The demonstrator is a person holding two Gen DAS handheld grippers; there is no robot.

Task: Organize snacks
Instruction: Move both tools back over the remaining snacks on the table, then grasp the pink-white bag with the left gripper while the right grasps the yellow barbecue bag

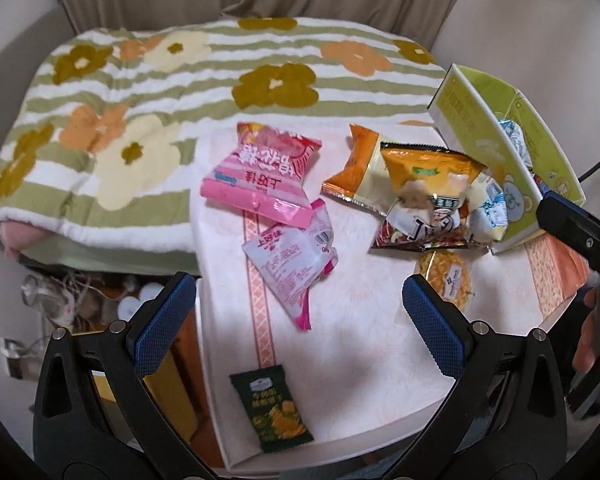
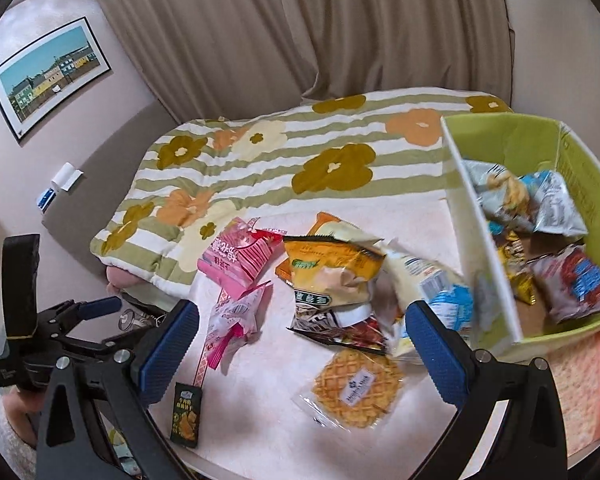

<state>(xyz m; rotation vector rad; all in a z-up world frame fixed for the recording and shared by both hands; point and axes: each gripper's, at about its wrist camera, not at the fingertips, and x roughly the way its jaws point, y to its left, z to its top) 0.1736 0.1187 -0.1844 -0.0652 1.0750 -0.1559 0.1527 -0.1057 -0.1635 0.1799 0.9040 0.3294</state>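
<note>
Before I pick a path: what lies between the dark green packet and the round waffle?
Only bare tabletop lies between the dark green packet and the round waffle, shown in the right wrist view.

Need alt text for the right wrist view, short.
An open hand-held gripper hovers over loose snack packets on a pale table, a wrapped waffle nearest. A green box at right already holds several packets; a floral blanket lies behind.
</note>
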